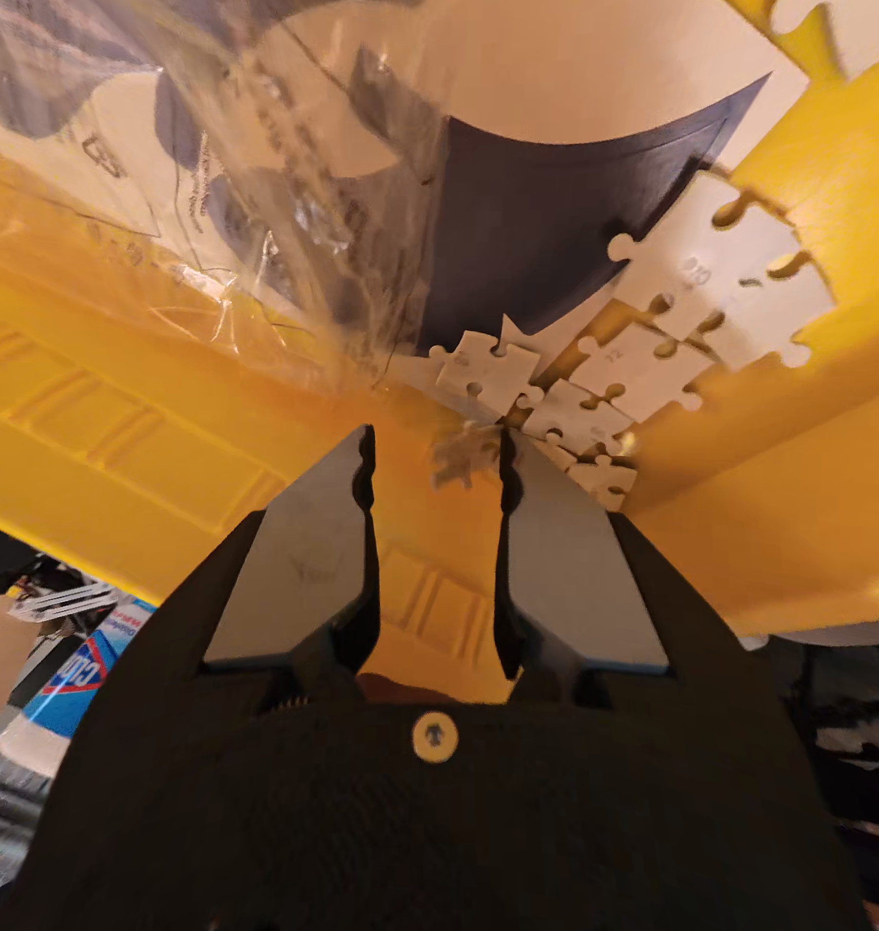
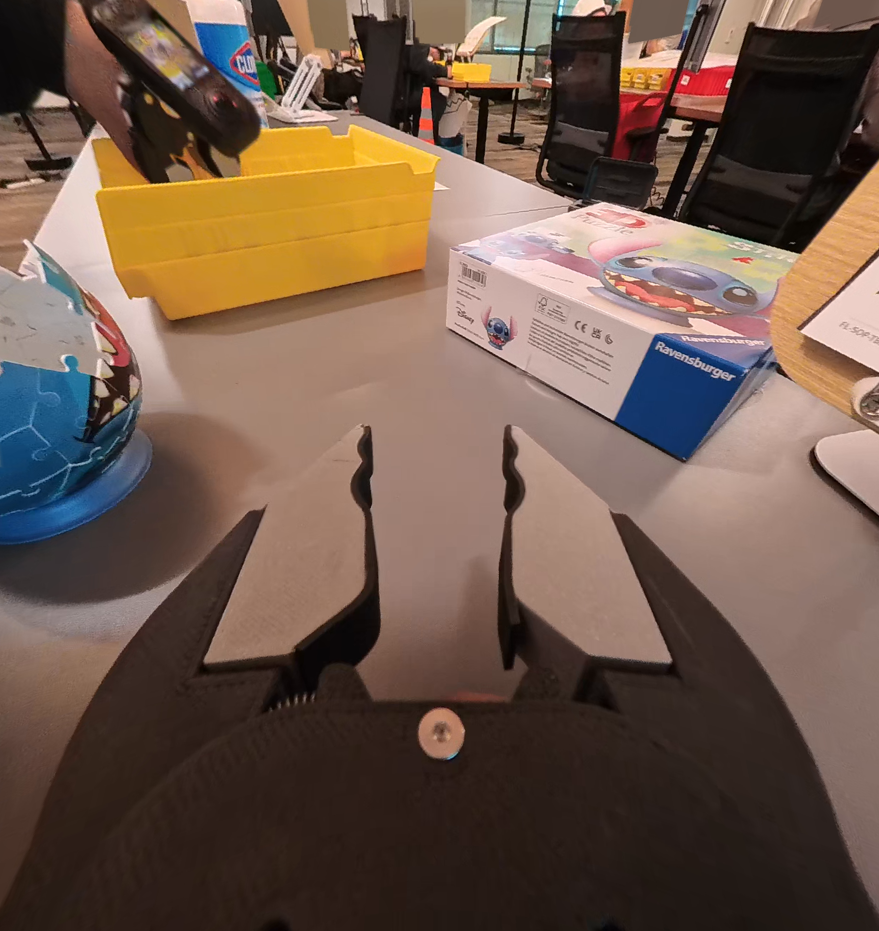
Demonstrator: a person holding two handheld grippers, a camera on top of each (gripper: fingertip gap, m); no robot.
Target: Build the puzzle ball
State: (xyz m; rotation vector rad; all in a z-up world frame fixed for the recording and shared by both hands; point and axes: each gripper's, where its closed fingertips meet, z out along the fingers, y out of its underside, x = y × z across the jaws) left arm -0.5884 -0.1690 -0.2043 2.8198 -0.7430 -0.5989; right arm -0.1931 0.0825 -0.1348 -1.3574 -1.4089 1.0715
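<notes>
The partly built puzzle ball (image 2: 59,403) stands on a blue base at the left of the grey table (image 2: 427,383); its top is unfinished and shows white piece backs. My left gripper (image 1: 437,443) is open, reaching down into the yellow bin (image 1: 125,428); it also shows in the right wrist view (image 2: 190,169). Loose puzzle pieces (image 1: 603,383) lie white side up in the bin's corner, just beyond my right fingertip. A small blurred piece (image 1: 460,453) sits at that fingertip. My right gripper (image 2: 437,438) is open and empty, low over the table.
A crinkled clear plastic bag (image 1: 276,201) and a dark curved sheet (image 1: 553,211) lie in the bin (image 2: 266,242). The puzzle box (image 2: 618,322) sits right of the bin. A clipboard on a stand (image 2: 840,302) is at the far right. A wipes container (image 2: 225,50) stands behind the bin.
</notes>
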